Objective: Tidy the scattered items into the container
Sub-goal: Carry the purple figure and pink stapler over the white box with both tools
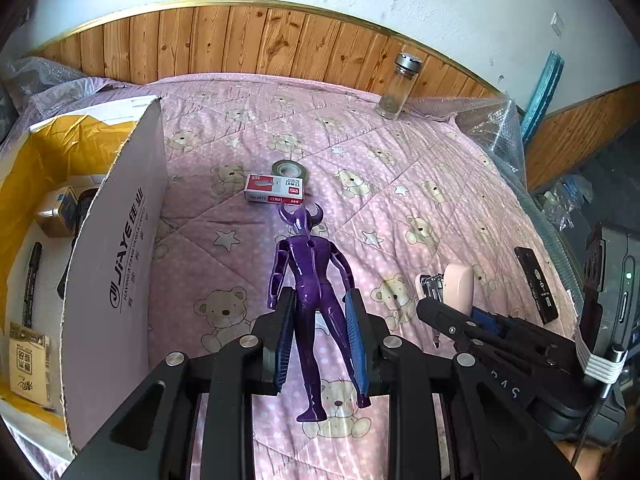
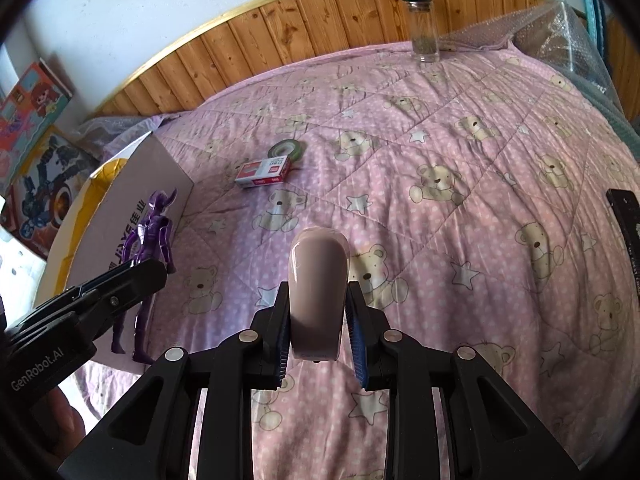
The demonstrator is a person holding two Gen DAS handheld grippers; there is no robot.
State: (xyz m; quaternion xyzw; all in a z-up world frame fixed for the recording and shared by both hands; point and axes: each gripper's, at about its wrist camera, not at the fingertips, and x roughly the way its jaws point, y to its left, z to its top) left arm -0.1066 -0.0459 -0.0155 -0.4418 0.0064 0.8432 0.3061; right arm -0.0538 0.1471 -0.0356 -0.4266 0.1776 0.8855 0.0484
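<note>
Left gripper (image 1: 320, 320) is closing its blue-padded fingers (image 1: 357, 340) on the legs of a purple horned figure (image 1: 310, 280), whose long axis is running forward along the fingers, head away from the camera and feet hanging back toward it. Right gripper (image 2: 316, 320) is clamping a pale pink stapler (image 2: 318, 292) across its width, the rounded end pointing forward (in the left wrist view the stapler's metal underside is showing, and the right gripper is sitting just to the right of the left one).

The container, a white cardboard box (image 1: 116, 264) with a yellow liner, is lying to the left of both grippers. Its near wall is standing just beside the figure, so the left gripper is the nearer of the two; judged from this, a short leftward carry over the wall is what the figure's release is calling for, while the stapler is facing a longer crossing. A marker and small packets are already lying inside the box.

Still resting on the pink bear-print quilt (image 2: 480, 128) ahead are a red staple box (image 1: 275, 188) touching a roll of tape (image 1: 289, 169), a black flat case (image 1: 536, 284) at the right edge, and a glass jar (image 1: 398, 88) standing upright by the wooden panelling.
</note>
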